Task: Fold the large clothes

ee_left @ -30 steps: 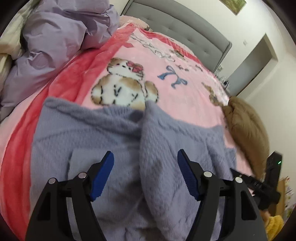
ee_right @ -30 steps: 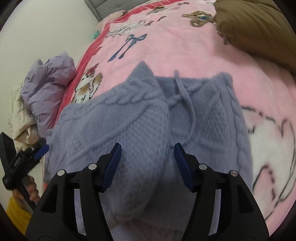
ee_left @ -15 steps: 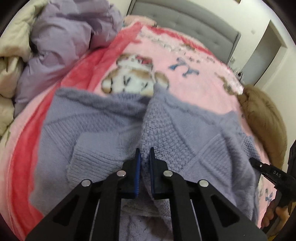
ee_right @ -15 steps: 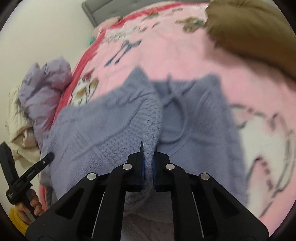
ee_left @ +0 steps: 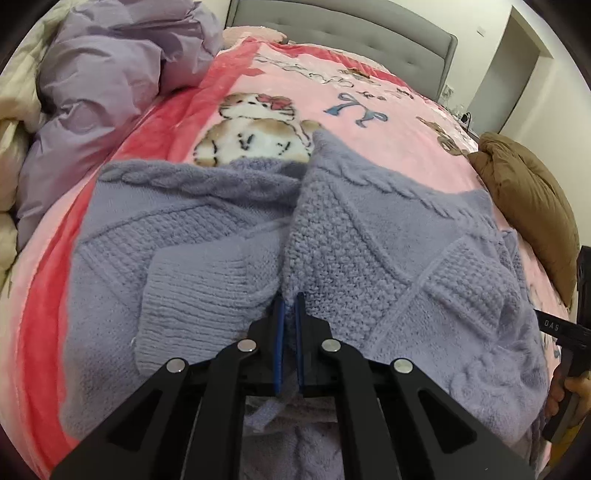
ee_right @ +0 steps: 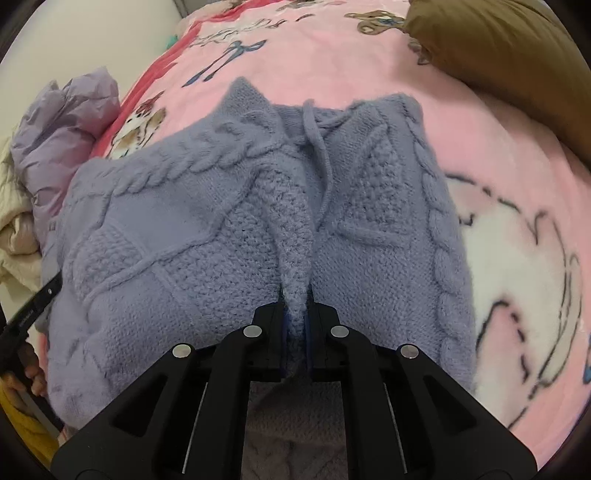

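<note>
A lavender cable-knit sweater (ee_left: 369, 236) lies partly folded on a pink cartoon blanket (ee_left: 369, 122); it also shows in the right wrist view (ee_right: 177, 236). My left gripper (ee_left: 290, 306) is shut on a pinched ridge of the sweater's near edge, with a ribbed sleeve cuff (ee_left: 199, 291) just to its left. My right gripper (ee_right: 295, 314) is shut on another raised fold of the sweater, below its drawstring (ee_right: 317, 147). The other hand-held gripper shows at the right edge of the left wrist view (ee_left: 569, 328) and at the left edge of the right wrist view (ee_right: 33, 306).
A crumpled lilac duvet (ee_left: 110, 74) and a cream quilt (ee_left: 11, 147) lie at the bed's left side. A brown cushion (ee_left: 528, 199) lies at the right, also in the right wrist view (ee_right: 498, 48). A grey headboard (ee_left: 351, 33) stands at the far end.
Both grippers went from wide open to shut, each pinching a fold of the sweater. Both have since moved in closer, and the pinched folds stand up more.
</note>
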`<state>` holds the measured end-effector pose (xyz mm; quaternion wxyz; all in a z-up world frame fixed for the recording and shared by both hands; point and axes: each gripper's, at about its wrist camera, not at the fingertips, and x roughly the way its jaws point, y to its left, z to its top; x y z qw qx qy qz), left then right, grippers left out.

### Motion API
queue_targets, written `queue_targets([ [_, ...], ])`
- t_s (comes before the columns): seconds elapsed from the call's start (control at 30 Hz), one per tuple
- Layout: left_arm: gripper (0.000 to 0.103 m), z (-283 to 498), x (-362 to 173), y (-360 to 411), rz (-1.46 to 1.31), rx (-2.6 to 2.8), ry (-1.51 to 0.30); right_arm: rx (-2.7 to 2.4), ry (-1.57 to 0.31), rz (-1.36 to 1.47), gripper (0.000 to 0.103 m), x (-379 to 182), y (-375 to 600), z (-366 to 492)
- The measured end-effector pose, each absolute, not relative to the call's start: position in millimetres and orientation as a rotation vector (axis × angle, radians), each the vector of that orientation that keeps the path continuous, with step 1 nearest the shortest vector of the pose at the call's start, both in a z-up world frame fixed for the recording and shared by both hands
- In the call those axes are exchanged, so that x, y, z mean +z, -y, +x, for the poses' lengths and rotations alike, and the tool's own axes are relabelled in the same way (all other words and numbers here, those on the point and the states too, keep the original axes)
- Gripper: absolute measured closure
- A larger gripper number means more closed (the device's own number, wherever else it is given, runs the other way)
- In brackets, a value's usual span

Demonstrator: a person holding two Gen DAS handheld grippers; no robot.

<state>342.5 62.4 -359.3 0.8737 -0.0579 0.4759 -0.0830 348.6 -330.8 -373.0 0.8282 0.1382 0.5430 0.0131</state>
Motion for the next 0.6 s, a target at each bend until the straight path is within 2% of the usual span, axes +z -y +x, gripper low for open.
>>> queue_targets([
  [0.03,0.098,343.1,-357.6,-62.0,-0.121,-0.173,-0.997,0.021,-1.161,0.31,0.096,-373.6,332.2,349.5],
  [0.1,0.094,340.7,-349.7,-59.9,-0.104,-0.173,-0.985,0.024,-1.17,0.349,0.088,-369.1,334.7,349.0],
  [0.13,0.091,337.4,-343.5,-58.7,-0.093,-0.175,-0.969,0.024,-1.165,0.357,0.077,-365.5,335.3,348.9],
  [0.17,0.08,333.6,-336.5,-56.9,-0.078,-0.175,-0.952,0.025,-1.156,0.36,0.062,-359.3,335.9,347.4],
  [0.2,0.07,328.3,-327.6,-55.1,-0.06,-0.171,-0.924,0.022,-1.123,0.35,0.057,-348.2,335.7,343.1],
  [0.3,0.064,310.8,-304.0,-49.2,-0.007,-0.156,-0.813,0.034,-0.996,0.279,0.052,-315.5,328.2,325.2],
  [0.37,0.064,298.7,-292.6,-39.0,0.034,-0.193,-0.748,0.082,-0.92,0.236,0.04,-298.5,317.4,312.5],
  [0.43,0.063,289.1,-292.1,-18.6,0.125,-0.275,-0.721,0.16,-0.845,0.148,0.032,-286.0,296.8,299.1],
  [0.5,0.063,285.9,-302.7,1.4,0.228,-0.341,-0.737,0.221,-0.815,0.047,0.032,-286.2,274.0,290.3],
  [0.6,0.063,288.2,-325.0,12.5,0.26,-0.381,-0.803,0.285,-0.896,-0.032,0.036,-308.4,253.3,289.3],
])
